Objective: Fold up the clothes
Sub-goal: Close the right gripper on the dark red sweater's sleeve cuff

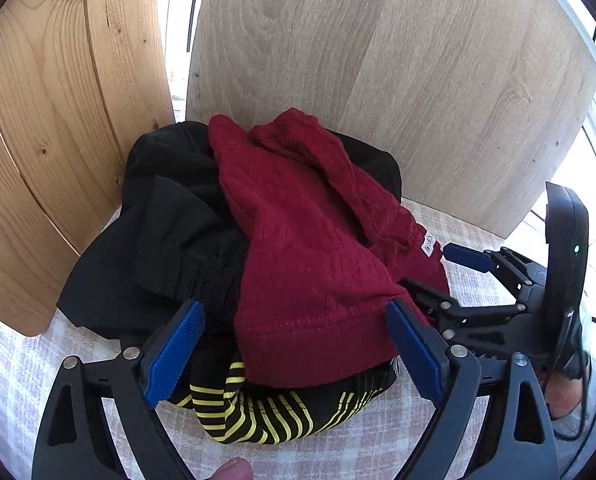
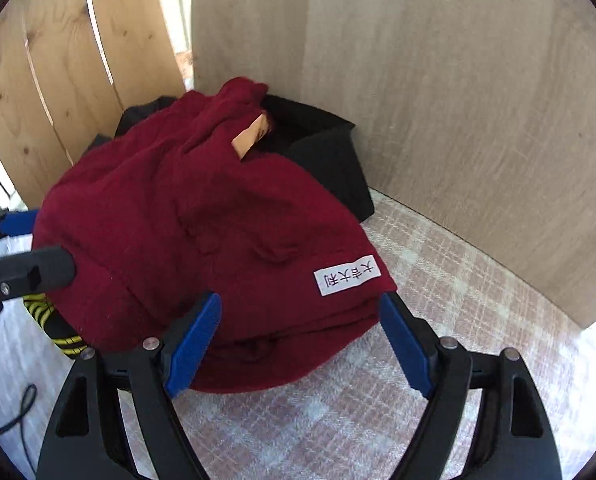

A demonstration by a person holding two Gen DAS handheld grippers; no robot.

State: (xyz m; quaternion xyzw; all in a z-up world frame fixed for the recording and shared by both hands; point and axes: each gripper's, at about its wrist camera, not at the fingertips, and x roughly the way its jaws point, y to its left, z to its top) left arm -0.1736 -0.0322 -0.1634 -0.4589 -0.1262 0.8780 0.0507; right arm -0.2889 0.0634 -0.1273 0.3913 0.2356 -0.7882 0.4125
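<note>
Jaws held wide on left gripper (image 1: 294, 354) and right gripper (image 2: 301, 344), nothing gripped | red garment (image 1: 309, 248) judged soft, limp | hem to be taken.

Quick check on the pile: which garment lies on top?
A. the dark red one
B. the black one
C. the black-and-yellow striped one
A: the dark red garment drapes over the black one, and the striped one peeks out beneath its hem.

Left gripper (image 1: 294, 354) and right gripper (image 2: 299, 340) tilt downward, fingers spread.
</note>
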